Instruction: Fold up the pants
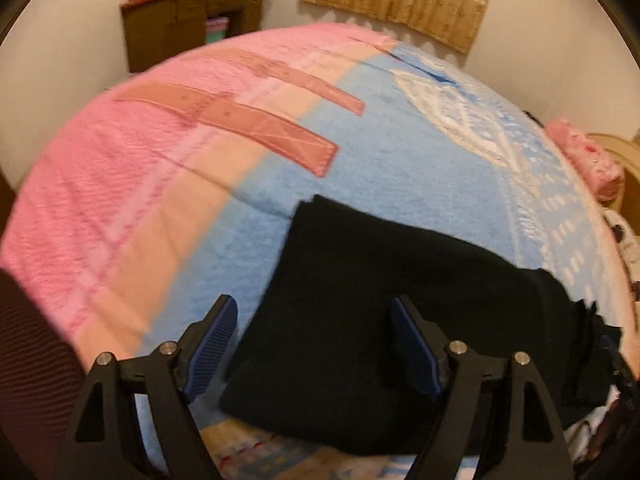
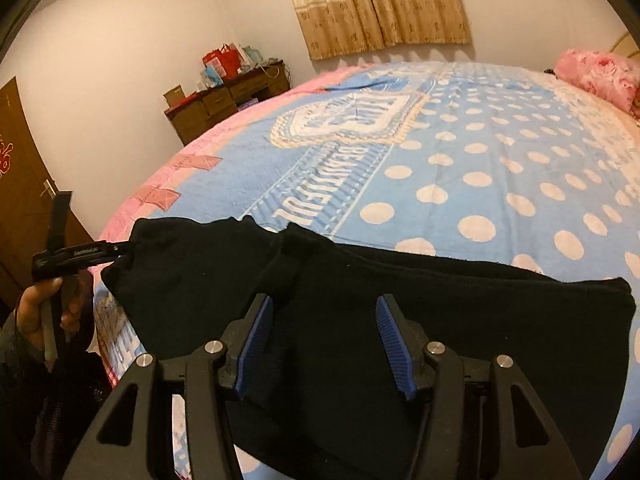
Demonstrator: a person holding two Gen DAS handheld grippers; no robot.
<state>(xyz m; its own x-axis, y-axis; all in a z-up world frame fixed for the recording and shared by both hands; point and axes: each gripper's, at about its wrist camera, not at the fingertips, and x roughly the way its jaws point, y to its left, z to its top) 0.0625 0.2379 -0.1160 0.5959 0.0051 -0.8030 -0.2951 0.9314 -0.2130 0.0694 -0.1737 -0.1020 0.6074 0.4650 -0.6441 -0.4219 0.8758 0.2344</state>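
Black pants (image 1: 360,304) lie folded in a long band on the bed, near its front edge. In the left wrist view my left gripper (image 1: 312,302) hovers open over their left part, and its blue pads do not press on the cloth. The right wrist view shows the pants (image 2: 460,320) stretching from left to right. There my right gripper (image 2: 324,301) stands open above their middle, with nothing pinched between its pads. Far left in that view, a hand (image 2: 38,312) holds the left gripper (image 2: 120,247), whose tip is at the pants' left end.
The bed carries a blue blanket with white dots (image 2: 480,176) and a pink part (image 1: 120,168). A pink pillow (image 2: 604,76) lies at the far right. A wooden desk (image 2: 228,100), a curtain (image 2: 380,4) and a brown door (image 2: 20,200) stand beyond.
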